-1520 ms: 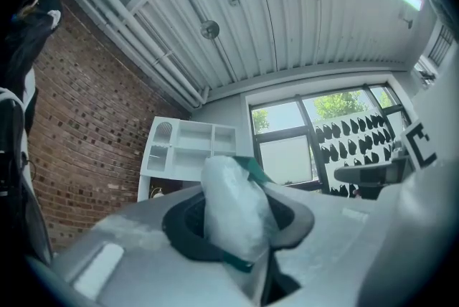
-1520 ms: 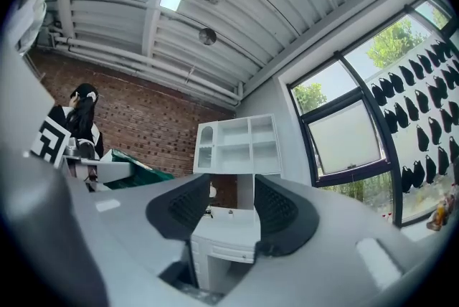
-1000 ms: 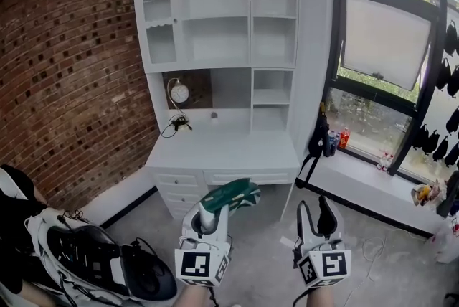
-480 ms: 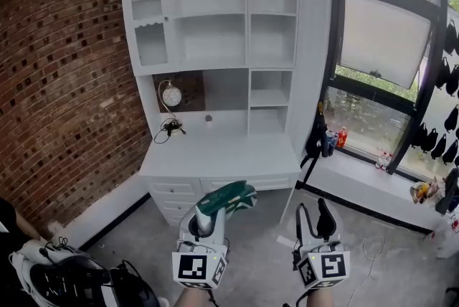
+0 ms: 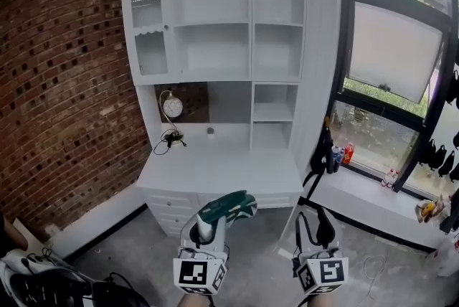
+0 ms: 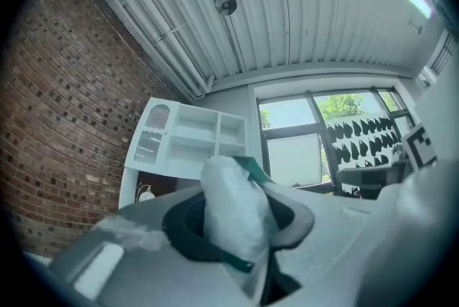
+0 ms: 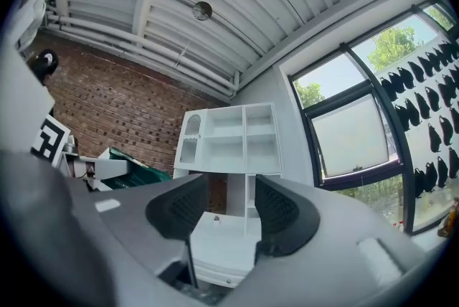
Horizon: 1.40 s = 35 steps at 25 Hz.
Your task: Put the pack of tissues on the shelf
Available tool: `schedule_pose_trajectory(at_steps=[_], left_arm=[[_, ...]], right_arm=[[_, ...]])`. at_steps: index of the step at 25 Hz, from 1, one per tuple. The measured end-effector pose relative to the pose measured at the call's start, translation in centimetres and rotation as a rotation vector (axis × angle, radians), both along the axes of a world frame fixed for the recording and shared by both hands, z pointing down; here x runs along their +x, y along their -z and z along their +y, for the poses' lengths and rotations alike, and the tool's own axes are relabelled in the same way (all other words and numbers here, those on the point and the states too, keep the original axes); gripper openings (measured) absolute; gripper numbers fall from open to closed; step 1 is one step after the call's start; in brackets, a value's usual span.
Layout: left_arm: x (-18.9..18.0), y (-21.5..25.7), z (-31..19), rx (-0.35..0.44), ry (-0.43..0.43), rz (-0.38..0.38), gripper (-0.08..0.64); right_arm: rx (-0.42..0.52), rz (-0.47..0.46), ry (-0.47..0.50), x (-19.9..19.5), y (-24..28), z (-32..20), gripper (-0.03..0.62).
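Now, left tongs [image 5: 211,216] clenched on the tissues [image 5: 231,203] and right tongs [image 5: 318,221] released, I'd keep them level approaching the far shelf [image 5: 215,76].

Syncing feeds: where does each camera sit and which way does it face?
Head view: on the person's head, facing forward-down at the shelf unit; left gripper and right gripper show.
Left gripper view: on that gripper, tilted upward; its jaws hold the pack of tissues.
Right gripper view: on that gripper, tilted upward; open, empty jaws.
Shared: the shelf unit.

Bare studio room: brick wall [image 5: 64,83], white shelved desk [image 5: 229,169].
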State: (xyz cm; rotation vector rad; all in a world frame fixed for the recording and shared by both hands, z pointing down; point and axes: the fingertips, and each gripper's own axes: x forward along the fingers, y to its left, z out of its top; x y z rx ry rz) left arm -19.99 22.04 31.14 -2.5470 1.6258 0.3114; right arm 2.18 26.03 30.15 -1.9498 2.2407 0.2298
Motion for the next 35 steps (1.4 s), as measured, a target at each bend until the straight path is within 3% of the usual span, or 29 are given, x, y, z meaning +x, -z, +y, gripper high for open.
schedule_pose_trajectory(at_steps=[5,11,22,35], left_arm=[[3.0,1.4,-2.9,0.038,0.015,0.0,0.114],[6.7,1.0,-5.1,0.031,0.03,-0.014,0.115],[6.9,-2.1,-9.4,-0.053,0.083,-0.02,0.114],[7.9,-2.7,-19.0,-0.054,0.013,-0.014,0.114]], right_arm=[[0.043,0.009,0.026,2.9,1.6,-3.1,0.19],[0.034,-0.012,0.042,6.9,1.2,-6.1,0.192],[-0.046,-0.057,0.086,8.2,-2.7,-11.1,0.192],[-0.049,-0.048,0.02,8.7,-3.0,-19.2,0.192]])
